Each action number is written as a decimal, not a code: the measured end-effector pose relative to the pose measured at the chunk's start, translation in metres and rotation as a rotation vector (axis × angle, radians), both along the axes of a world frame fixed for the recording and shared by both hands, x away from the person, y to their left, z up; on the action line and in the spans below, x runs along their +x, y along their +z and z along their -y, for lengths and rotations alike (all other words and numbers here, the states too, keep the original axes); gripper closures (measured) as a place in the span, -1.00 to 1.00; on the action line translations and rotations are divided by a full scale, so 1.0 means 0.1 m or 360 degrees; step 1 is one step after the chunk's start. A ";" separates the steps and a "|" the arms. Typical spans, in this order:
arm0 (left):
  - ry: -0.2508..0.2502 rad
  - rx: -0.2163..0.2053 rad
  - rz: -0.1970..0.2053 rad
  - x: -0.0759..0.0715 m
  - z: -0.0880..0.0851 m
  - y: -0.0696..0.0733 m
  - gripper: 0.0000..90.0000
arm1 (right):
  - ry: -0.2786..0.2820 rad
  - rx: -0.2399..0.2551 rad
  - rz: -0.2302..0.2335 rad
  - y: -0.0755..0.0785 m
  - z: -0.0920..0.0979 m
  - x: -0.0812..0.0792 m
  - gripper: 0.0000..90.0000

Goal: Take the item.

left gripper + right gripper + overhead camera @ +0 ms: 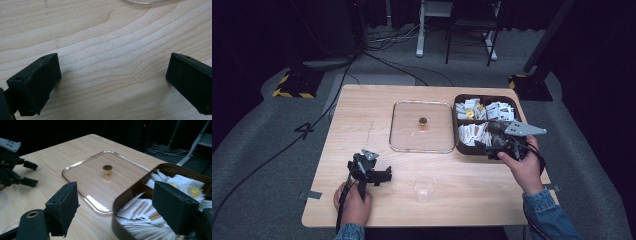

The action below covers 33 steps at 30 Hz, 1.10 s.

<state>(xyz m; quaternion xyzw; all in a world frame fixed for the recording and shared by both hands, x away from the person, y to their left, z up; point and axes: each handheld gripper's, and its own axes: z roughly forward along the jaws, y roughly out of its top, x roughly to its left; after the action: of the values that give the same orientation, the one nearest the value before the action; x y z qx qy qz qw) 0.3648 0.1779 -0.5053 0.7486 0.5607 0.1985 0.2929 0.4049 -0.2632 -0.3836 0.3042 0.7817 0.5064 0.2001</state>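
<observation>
Looking down from the high view, the wooden table (pixel 362 107) is carrying a clear glass lid (pixel 422 126) lying flat near its middle, with a small gold knob (pixel 423 121) at its centre. Just to the right of it, touching or nearly touching its edge, a brown compartment box (pixel 486 123) is sitting, packed with white sachets (pixel 472 132). The right gripper (pixel 492 142) is hovering over the near end of that box, a hand (pixel 524 165) gripping it from behind, the grey plate on top. The left gripper (pixel 384 176) is resting low at the near left part of the table, well apart from the lid, pointing right toward a clear plastic cup (pixel 424 188) that is standing near the front edge.

Riding on the left gripper, the left gripper view is showing its two black jaws standing wide apart over bare wood (pixel 112 62), nothing between them; a sliver of the lid's rim (pixel 150 2) is peeking in at the top.

Riding on the right gripper, the right gripper view is showing its jaws likewise spread wide and gripping nothing. Its right jaw is hanging above the box (pixel 120 205) and the sachets (pixel 140 212) inside; its left jaw is hanging over the table beside the lid (pixel 85 170). The knob (pixel 107 168) is standing upright on the lid, and the left gripper (pixel 30 173) is showing farther off at the left edge.
</observation>
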 end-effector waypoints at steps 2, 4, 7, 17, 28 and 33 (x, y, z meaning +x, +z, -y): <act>0.0000 0.0000 0.0000 0.00 0.00 0.00 -1.00 | -0.0047 -0.0005 -0.0006 0.01 0.11 0.05 -0.52; -0.0002 0.0001 -0.0001 0.00 0.00 0.00 -1.00 | -0.0074 -0.0019 -0.0008 0.03 0.19 0.08 -0.51; 0.0000 0.0000 0.0000 0.00 0.00 0.00 -1.00 | -0.0147 -0.0021 -0.0018 0.06 0.35 0.14 -0.51; 0.0000 0.0000 0.0000 0.00 0.00 0.00 -1.00 | -0.0311 -0.0084 -0.0017 -0.02 0.62 0.33 -0.56; -0.0001 0.0000 0.0000 0.00 0.00 0.00 -1.00 | -0.0396 -0.0097 -0.0106 -0.21 0.85 0.55 -0.33; -0.0001 0.0000 0.0000 0.00 0.00 0.00 -1.00 | -0.0418 -0.0149 -0.0140 -0.30 0.86 0.59 -0.31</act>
<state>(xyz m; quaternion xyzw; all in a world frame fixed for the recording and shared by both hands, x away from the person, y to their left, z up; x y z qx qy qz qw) 0.3649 0.1779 -0.5053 0.7487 0.5606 0.1984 0.2929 0.4643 -0.3493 -0.4139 0.4160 0.7658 0.4251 0.2442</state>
